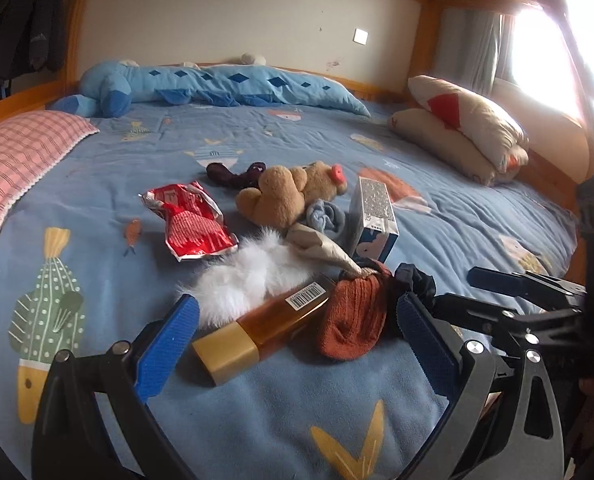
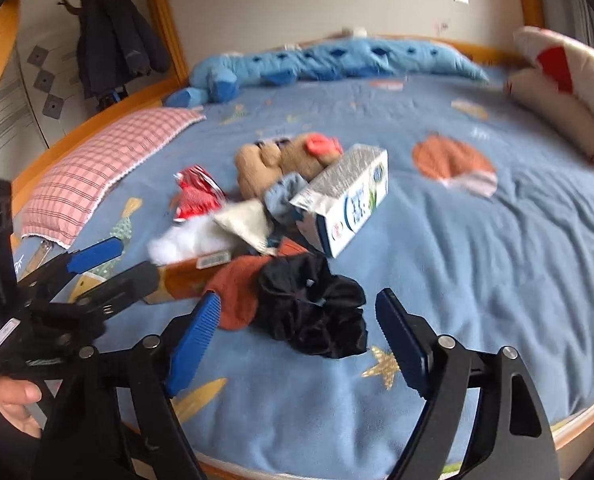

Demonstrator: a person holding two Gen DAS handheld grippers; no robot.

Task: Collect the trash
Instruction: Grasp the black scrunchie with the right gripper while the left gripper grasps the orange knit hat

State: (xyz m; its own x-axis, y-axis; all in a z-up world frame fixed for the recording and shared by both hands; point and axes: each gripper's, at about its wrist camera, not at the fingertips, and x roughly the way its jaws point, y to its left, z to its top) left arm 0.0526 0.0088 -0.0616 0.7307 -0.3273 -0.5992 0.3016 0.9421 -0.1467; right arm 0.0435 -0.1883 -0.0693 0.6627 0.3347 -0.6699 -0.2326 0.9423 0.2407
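A pile lies on the blue bedspread. In the left wrist view I see a crumpled red wrapper [image 1: 189, 220], an amber bottle with a gold cap [image 1: 261, 326], a carton [image 1: 373, 216], a beige paper cone [image 1: 321, 246], white fluff [image 1: 245, 280] and a rust sock [image 1: 357, 316]. My left gripper [image 1: 297, 320] is open, its fingers either side of the bottle and sock. My right gripper [image 2: 297, 320] is open around a black cloth [image 2: 317, 308]; the carton [image 2: 345, 196], wrapper [image 2: 195, 196] and bottle [image 2: 193, 276] lie beyond.
A teddy bear [image 1: 289, 192], a light blue sock [image 1: 327, 216] and a dark sock [image 1: 233, 172] lie in the pile. A pink checked pillow [image 1: 17, 160], a blue plush [image 1: 217, 84] and cream pillows [image 1: 465, 128] line the bed's edges. The wooden frame [image 2: 169, 40] surrounds it.
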